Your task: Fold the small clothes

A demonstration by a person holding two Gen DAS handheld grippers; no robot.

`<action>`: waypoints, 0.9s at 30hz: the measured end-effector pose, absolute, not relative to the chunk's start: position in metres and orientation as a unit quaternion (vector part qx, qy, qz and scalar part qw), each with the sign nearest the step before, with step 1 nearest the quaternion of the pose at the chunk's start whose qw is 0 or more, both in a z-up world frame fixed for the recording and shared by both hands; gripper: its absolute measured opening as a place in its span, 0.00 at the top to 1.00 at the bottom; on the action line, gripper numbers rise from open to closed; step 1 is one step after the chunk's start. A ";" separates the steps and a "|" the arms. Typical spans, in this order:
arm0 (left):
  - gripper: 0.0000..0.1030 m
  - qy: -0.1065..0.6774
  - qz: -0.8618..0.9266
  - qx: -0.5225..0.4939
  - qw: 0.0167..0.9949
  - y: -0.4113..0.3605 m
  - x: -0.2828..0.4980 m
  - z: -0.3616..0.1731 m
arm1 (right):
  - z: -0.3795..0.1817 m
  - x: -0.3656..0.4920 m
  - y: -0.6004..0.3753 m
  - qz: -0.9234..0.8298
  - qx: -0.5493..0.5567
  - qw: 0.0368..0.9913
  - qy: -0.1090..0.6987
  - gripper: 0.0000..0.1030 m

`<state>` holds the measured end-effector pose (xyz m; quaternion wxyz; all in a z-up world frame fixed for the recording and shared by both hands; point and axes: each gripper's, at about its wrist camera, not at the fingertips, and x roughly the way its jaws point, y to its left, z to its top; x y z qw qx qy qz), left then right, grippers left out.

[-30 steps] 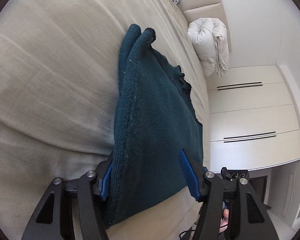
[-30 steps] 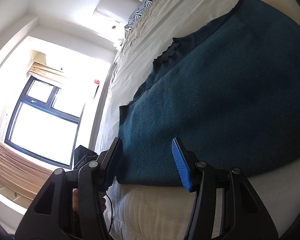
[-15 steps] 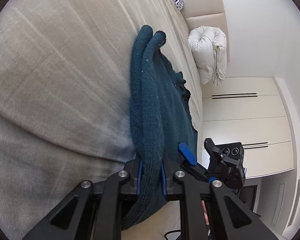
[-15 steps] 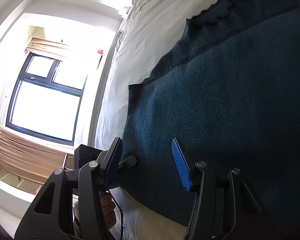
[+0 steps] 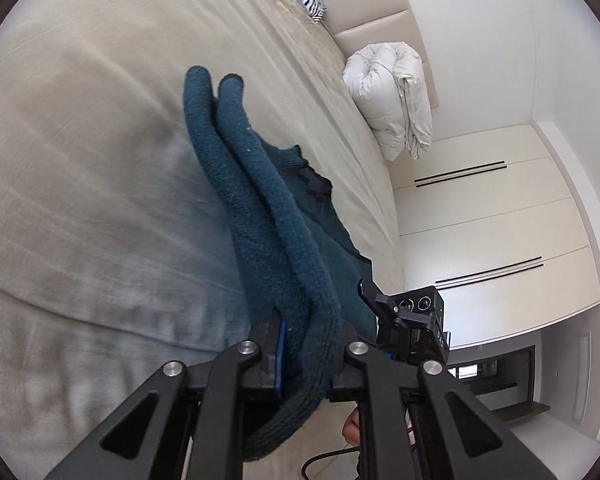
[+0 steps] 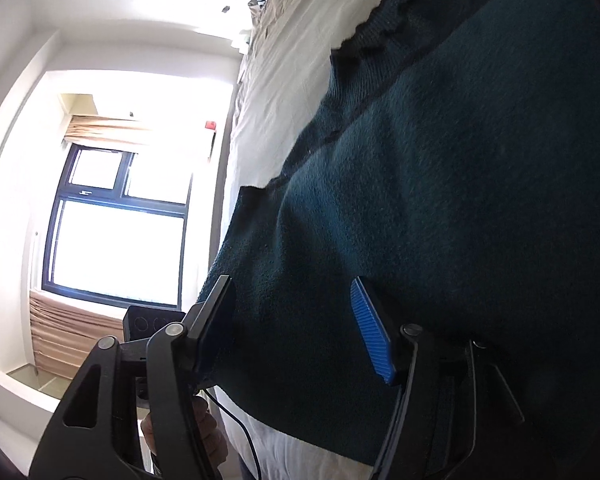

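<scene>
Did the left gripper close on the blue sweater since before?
Yes. The left gripper has closed; its fingers now pinch the blue sweater's folded edge, lifted off the bed.

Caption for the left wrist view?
Left gripper clamped on the bunched edge of a teal sweater over the bed.

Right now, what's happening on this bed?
A person with a gripper in each hand is folding a dark teal sweater on the bed. The left gripper is shut on a bunched edge of it. The right gripper has just been opening; its jaws straddle another edge, pads not pressing.
</scene>
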<state>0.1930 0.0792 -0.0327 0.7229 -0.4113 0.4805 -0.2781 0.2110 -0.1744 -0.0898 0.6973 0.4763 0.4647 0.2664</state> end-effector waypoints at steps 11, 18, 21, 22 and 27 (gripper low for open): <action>0.86 0.501 -0.361 -0.284 0.733 -0.099 0.213 0.004 | -0.087 0.197 -0.316 0.253 0.574 0.673 0.393 0.35; 0.54 0.536 -0.378 -0.248 0.713 -0.167 0.210 -0.043 | -0.117 0.192 -0.362 0.245 0.629 0.636 0.374 0.28; 0.47 0.528 -0.394 -0.257 0.707 -0.157 0.202 -0.041 | -0.117 0.196 -0.361 0.249 0.620 0.638 0.382 0.28; 0.43 0.521 -0.399 -0.255 0.710 -0.152 0.198 -0.036 | -0.117 0.197 -0.359 0.249 0.616 0.641 0.384 0.28; 0.40 0.486 -0.398 -0.247 0.737 -0.117 0.182 -0.020 | -0.105 0.194 -0.363 0.235 0.563 0.668 0.426 0.28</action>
